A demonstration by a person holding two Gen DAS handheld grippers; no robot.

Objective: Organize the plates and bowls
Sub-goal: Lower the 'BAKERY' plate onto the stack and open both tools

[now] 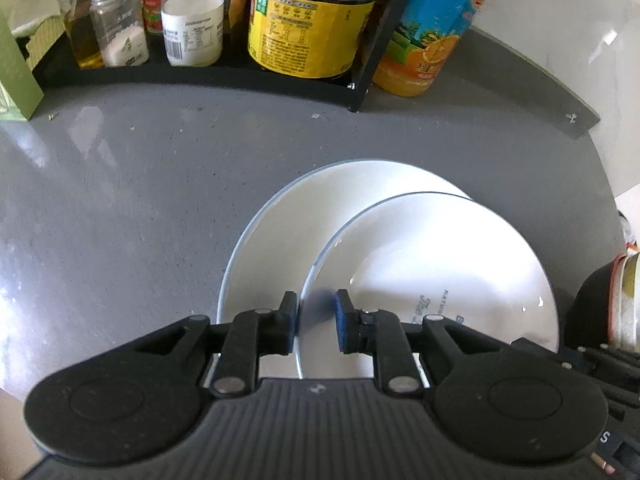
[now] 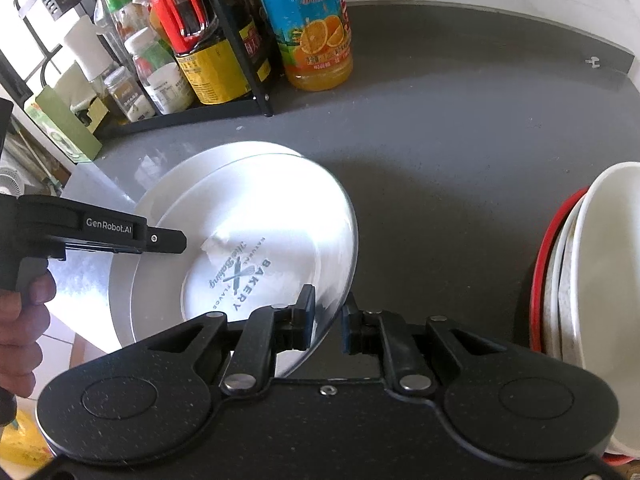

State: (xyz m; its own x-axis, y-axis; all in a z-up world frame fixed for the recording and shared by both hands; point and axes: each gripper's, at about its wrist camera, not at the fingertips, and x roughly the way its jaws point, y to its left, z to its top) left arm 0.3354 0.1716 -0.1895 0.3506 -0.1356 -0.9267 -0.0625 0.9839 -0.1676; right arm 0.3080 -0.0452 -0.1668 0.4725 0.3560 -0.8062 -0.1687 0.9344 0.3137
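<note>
A white plate printed with a bakery logo [image 1: 420, 260] [image 2: 280, 208] hangs tilted over a plain white plate [image 1: 260, 240] [image 2: 168, 184] that lies flat on the grey counter [image 1: 120, 200]. My left gripper [image 1: 316, 322] is shut on the printed plate's near rim; from the right wrist view that left gripper [image 2: 176, 242] comes in from the left, held by a hand [image 2: 20, 320]. My right gripper [image 2: 328, 320] is shut on the opposite rim, one pad above and one below. A stack of white bowls [image 2: 600, 260] stands at the far right.
A black rack [image 1: 200, 74] [image 2: 248, 40] of sauce bottles and jars lines the back of the counter, with an orange juice bottle [image 1: 424, 40] [image 2: 316, 32] beside it. A green box [image 1: 16, 72] [image 2: 64, 124] sits at the left. The counter's left edge drops away near the plates.
</note>
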